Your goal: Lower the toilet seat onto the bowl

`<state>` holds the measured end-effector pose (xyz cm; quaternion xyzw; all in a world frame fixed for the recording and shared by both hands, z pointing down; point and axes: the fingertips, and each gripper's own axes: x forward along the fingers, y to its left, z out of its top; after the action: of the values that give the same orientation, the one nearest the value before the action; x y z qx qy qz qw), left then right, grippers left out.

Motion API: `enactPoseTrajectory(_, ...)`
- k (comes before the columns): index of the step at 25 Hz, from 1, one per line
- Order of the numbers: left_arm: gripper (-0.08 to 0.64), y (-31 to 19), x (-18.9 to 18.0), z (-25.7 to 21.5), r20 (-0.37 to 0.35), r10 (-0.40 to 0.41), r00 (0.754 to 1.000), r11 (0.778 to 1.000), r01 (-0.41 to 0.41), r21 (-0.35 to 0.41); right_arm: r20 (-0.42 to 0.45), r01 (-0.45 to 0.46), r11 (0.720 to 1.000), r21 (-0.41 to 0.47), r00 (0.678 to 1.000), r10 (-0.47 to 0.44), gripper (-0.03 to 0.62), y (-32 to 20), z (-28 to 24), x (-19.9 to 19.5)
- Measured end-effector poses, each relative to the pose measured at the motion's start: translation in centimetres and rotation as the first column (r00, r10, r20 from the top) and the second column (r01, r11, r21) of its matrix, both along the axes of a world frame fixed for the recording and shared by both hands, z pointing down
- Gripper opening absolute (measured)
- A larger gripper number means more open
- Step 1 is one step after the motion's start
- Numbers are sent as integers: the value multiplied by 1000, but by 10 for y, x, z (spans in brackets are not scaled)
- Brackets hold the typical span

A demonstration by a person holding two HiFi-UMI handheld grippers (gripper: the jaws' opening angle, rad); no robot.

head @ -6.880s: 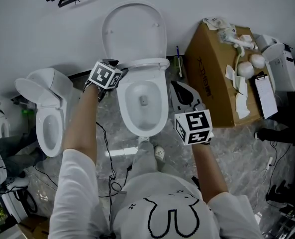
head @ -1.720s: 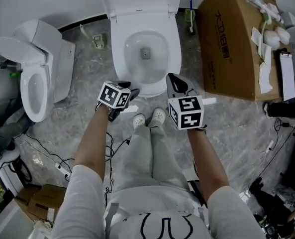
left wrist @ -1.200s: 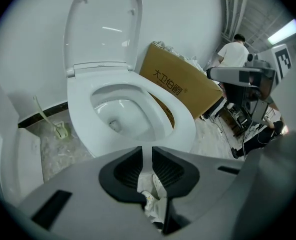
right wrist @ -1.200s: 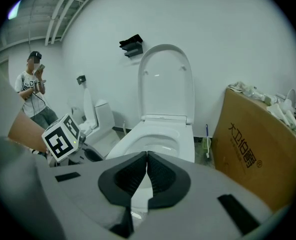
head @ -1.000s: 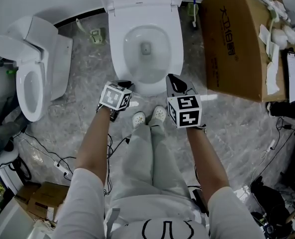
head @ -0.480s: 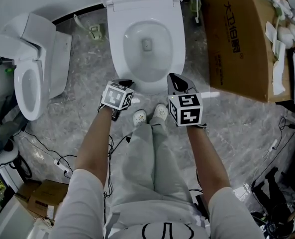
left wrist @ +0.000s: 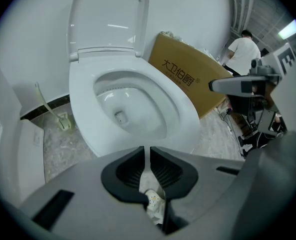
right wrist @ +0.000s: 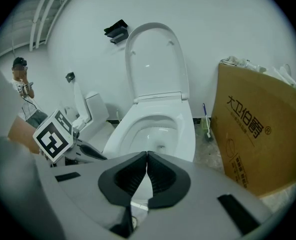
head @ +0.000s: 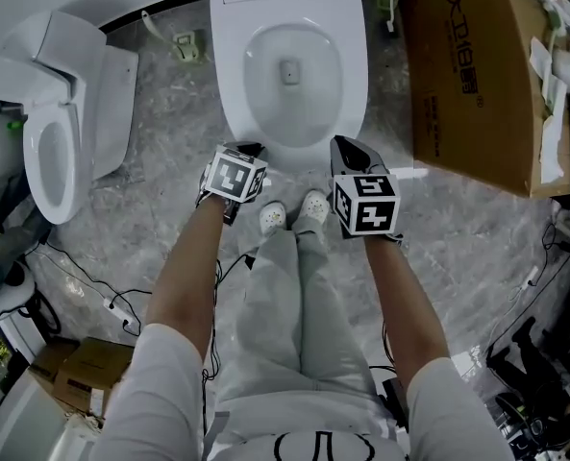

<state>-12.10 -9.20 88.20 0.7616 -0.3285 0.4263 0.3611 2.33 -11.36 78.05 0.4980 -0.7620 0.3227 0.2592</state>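
**Q:** Where did the toilet seat (head: 235,89) lie in this figure?

**A:** It lay flat on the bowl (head: 289,70), its ring following the rim. Only the lid (left wrist: 110,19) stood upright against the wall at the far edge of the floor (head: 169,209). Judged from this, the lowering appeared complete.

**Q:** And the two claws?

**A:** Both hung just short of the bowl's front edge, above the person's shoes, touching nothing. The left claw (left wrist: 149,151) was all but together, with a thin slit between its tips and nothing in it. The right claw (right wrist: 147,156) had its tips meeting and was likewise empty.

**Q:** How would such a seat handle?

**A:** It was probably stiff moulded plastic, fairly light, glossy and so slippery. Since it pivots on hinges at the back, it could drop and slam if let go. The front or side rim, far from the hinge, looked like the best place to hold it.
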Motion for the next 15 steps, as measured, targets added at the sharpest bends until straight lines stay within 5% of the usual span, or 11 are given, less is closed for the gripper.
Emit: enactPoseTrajectory(15,11,0,-3,10,44,29,999,999,-30,20,-12,12,1000,-19,1000,-12,29,4,13,-10)
